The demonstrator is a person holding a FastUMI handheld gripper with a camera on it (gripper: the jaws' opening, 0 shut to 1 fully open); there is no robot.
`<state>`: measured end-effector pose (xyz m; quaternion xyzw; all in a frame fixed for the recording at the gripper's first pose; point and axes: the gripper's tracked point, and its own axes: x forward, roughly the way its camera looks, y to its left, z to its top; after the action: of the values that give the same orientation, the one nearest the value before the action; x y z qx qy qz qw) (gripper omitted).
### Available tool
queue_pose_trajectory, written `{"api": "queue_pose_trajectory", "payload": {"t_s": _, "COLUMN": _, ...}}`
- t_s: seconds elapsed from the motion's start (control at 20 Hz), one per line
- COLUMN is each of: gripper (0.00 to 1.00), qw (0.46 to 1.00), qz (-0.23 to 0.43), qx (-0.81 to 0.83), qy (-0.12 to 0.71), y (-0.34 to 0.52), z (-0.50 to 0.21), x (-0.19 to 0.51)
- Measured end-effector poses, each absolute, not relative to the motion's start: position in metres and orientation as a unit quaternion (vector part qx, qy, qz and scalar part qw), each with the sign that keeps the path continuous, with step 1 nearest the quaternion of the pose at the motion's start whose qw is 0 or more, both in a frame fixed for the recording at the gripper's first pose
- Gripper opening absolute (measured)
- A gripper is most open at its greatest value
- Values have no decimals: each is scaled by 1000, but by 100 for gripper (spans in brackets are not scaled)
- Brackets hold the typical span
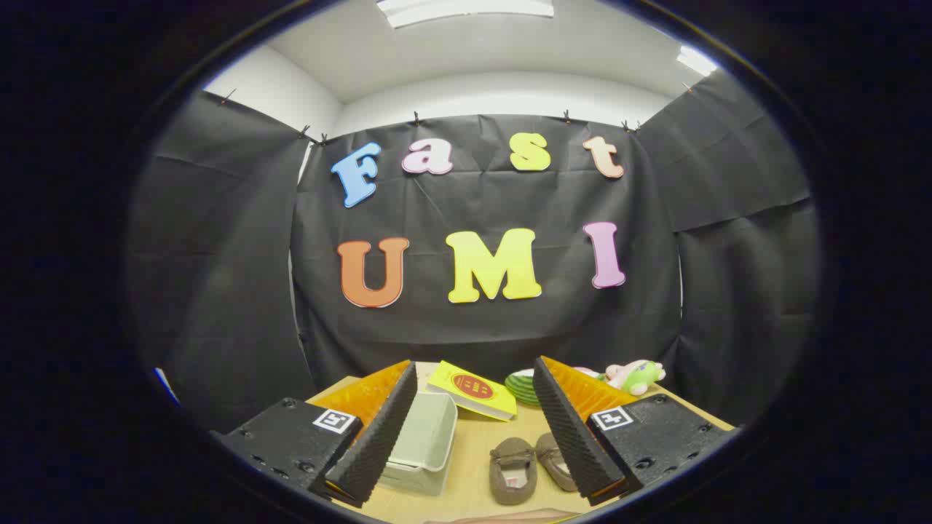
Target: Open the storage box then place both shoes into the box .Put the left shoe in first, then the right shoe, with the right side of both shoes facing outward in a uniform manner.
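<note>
My gripper [473, 378] is held high above the wooden table [480, 447], open, with nothing between its fingers. A pale green-white storage box [426, 444] stands on the table below, partly hidden behind the left finger [378, 437]; its lid looks down. Two brown slipper-like shoes lie side by side to the right of the box: one shoe [513, 469] in full sight, the other shoe [555, 460] partly covered by the right finger [571, 433].
A yellow book [473, 389] with a red oval on its cover lies at the back of the table. Beside it sits a green striped round object [523, 387], and a pink-and-green plush toy [637, 376] rests at the back right. Black cloth walls enclose the table.
</note>
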<state>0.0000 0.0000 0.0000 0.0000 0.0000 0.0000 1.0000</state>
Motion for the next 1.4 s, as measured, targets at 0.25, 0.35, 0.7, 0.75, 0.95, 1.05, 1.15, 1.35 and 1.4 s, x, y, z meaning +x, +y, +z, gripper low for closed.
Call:
{"api": "queue_pose_trajectory", "payload": {"t_s": 0.25, "gripper": 100, "qw": 1000, "qz": -11, "qx": -16, "qy": 1, "y": -5, "z": -5, "x": 1}}
{"api": "queue_pose_trajectory", "payload": {"t_s": 0.35, "gripper": 100, "qw": 1000, "qz": -16, "qx": -15, "qy": 3, "y": -7, "z": -6, "x": 4}}
{"api": "queue_pose_trajectory", "payload": {"t_s": 0.7, "gripper": 100, "qw": 1000, "qz": -10, "qx": -1, "qy": 17, "y": -16, "z": -12, "x": 18}}
{"api": "queue_pose_trajectory", "payload": {"t_s": 0.75, "gripper": 100, "qw": 1000, "qz": -7, "qx": 2, "qy": 22, "y": -18, "z": -16, "x": 23}}
{"api": "queue_pose_trajectory", "payload": {"t_s": 0.95, "gripper": 100, "qw": 994, "qz": 56, "qx": 51, "qy": 79, "y": -8, "z": -47, "x": 49}}
{"api": "queue_pose_trajectory", "payload": {"t_s": 1.05, "gripper": 100, "qw": 983, "qz": 95, "qx": 95, "qy": 128, "y": -2, "z": -68, "x": 64}}
{"api": "queue_pose_trajectory", "payload": {"t_s": 1.15, "gripper": 100, "qw": 968, "qz": 126, "qx": 131, "qy": 175, "y": 2, "z": -89, "x": 83}}
{"api": "queue_pose_trajectory", "payload": {"t_s": 1.35, "gripper": 100, "qw": 922, "qz": 199, "qx": 203, "qy": 263, "y": 14, "z": -132, "x": 118}}
{"api": "queue_pose_trajectory", "payload": {"t_s": 1.4, "gripper": 100, "qw": 906, "qz": 217, "qx": 221, "qy": 288, "y": 18, "z": -143, "x": 126}}
